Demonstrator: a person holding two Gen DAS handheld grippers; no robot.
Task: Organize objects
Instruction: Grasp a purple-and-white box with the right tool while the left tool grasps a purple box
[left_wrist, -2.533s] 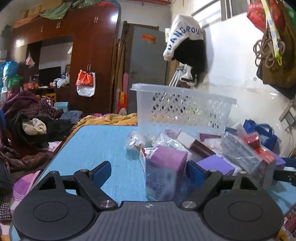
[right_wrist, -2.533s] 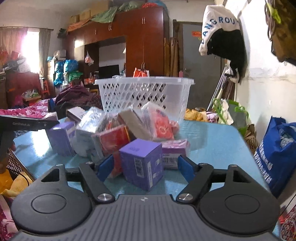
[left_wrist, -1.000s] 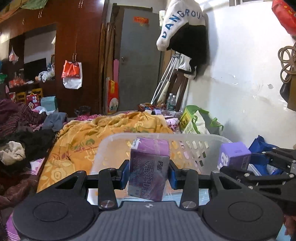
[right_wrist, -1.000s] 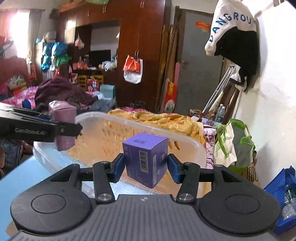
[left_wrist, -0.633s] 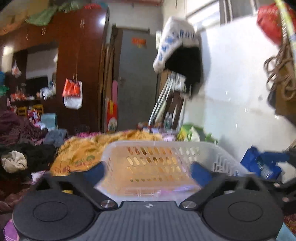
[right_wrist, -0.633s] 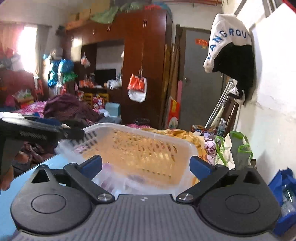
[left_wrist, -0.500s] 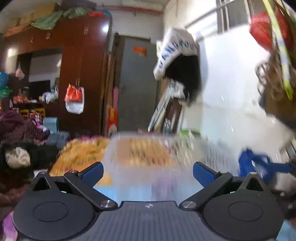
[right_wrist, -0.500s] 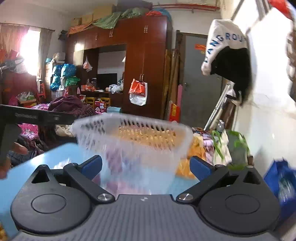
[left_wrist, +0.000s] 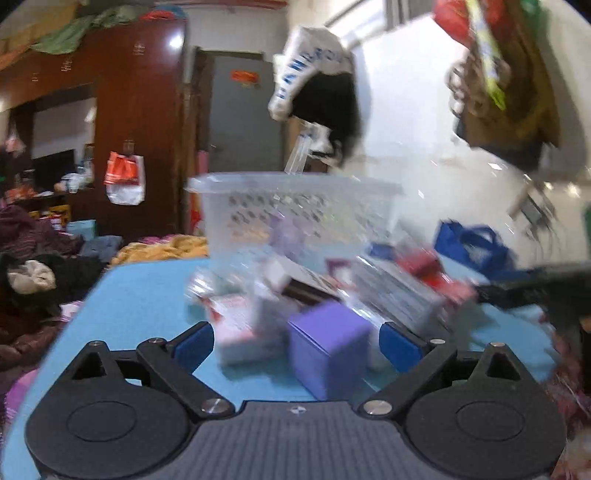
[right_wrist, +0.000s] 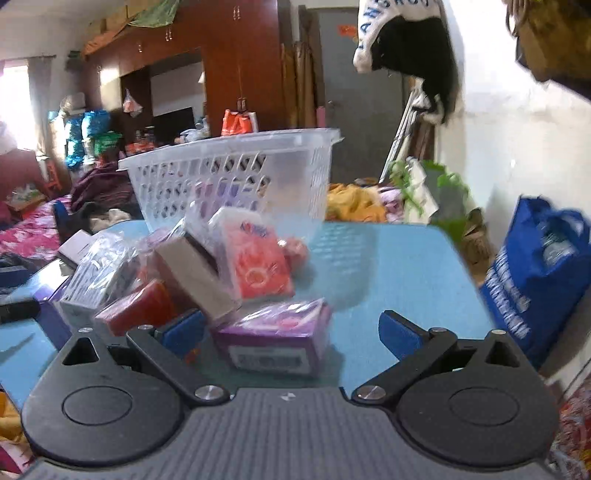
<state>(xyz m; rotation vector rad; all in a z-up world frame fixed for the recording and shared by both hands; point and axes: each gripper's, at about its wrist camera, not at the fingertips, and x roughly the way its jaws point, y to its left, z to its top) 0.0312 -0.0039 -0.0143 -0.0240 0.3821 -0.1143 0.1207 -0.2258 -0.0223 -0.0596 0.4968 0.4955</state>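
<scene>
A white slotted basket (left_wrist: 295, 214) (right_wrist: 236, 181) stands at the far side of the blue table (left_wrist: 140, 295) (right_wrist: 388, 266), with purple items dimly visible inside. A pile of boxes and packets lies in front of it. My left gripper (left_wrist: 295, 343) is open and empty, with a purple box (left_wrist: 328, 347) standing between its fingers. My right gripper (right_wrist: 291, 328) is open and empty, with a purple wrapped box (right_wrist: 273, 336) between its fingers. An orange-red packet (right_wrist: 255, 258) leans in the pile. The left view is blurred.
The right gripper's black body (left_wrist: 535, 284) shows at the right of the left view. A blue bag (right_wrist: 535, 266) stands off the table's right edge. Clothes (left_wrist: 33, 266) are heaped left of the table. A white wall is on the right.
Both grippers held purple boxes over the basket, opened and let them go, then dropped back down to the pile on the table, each now framing another box.
</scene>
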